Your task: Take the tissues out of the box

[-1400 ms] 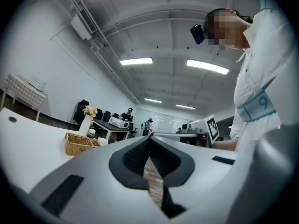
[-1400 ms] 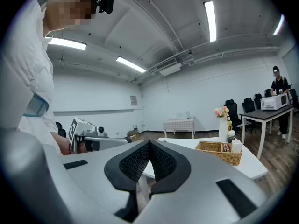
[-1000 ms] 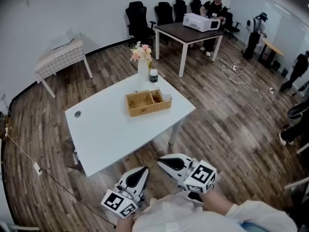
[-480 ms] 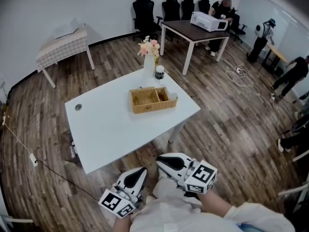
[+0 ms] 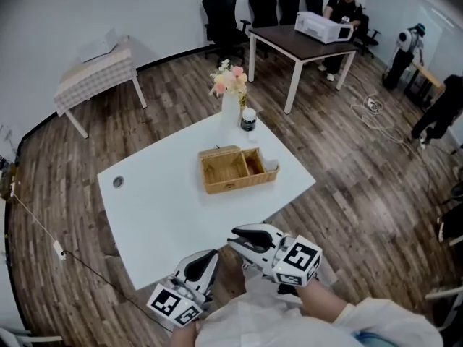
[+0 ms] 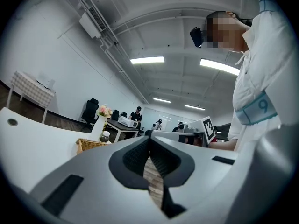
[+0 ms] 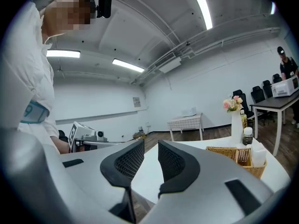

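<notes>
A wicker box sits on the white table, with white tissues in its right end. Both grippers hang in the air at the table's near edge, well short of the box. My left gripper is shut with nothing in it; its pads meet in the left gripper view. My right gripper has its jaws opening, with a narrow gap and nothing between them. The right gripper view shows the box and tissues far off to the right.
A white vase of flowers and a small dark-lidded jar stand behind the box. A round hole marks the table's left side. Beyond are a checked-cloth table, a dark table with a printer, chairs and people.
The head view has drawn closer to the table, so the grippers now sit at its near edge. The right gripper's jaws have parted slightly; the left stays shut.
</notes>
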Available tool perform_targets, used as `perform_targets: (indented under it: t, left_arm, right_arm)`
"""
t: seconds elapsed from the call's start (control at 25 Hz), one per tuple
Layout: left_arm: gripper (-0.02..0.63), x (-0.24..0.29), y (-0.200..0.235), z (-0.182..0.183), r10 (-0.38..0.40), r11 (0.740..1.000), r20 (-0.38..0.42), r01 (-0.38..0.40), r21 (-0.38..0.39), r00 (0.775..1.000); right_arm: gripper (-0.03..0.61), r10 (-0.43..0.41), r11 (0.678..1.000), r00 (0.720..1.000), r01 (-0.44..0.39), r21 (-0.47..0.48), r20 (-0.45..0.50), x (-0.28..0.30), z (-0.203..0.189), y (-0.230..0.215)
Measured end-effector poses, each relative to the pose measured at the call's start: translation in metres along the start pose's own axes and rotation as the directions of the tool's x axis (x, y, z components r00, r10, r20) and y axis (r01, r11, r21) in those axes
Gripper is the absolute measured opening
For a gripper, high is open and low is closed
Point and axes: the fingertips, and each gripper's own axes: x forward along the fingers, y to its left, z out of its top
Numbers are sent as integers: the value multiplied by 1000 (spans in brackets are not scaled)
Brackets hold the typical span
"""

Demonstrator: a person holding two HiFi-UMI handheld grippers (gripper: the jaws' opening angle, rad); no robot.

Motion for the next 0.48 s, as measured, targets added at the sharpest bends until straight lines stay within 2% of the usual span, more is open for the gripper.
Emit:
perform_targets:
  t: [0.24, 0.48]
  left_arm:
    - [2, 63, 37, 16, -20, 1000, -32, 20, 3, 999]
    - [2, 124, 66, 34, -40, 999, -55, 41, 14, 998]
  right_arm:
    - [141, -28, 999, 1000, 28, 18, 8, 19, 20, -75]
    - [153, -61, 998, 998, 61, 28, 20, 27, 45, -141]
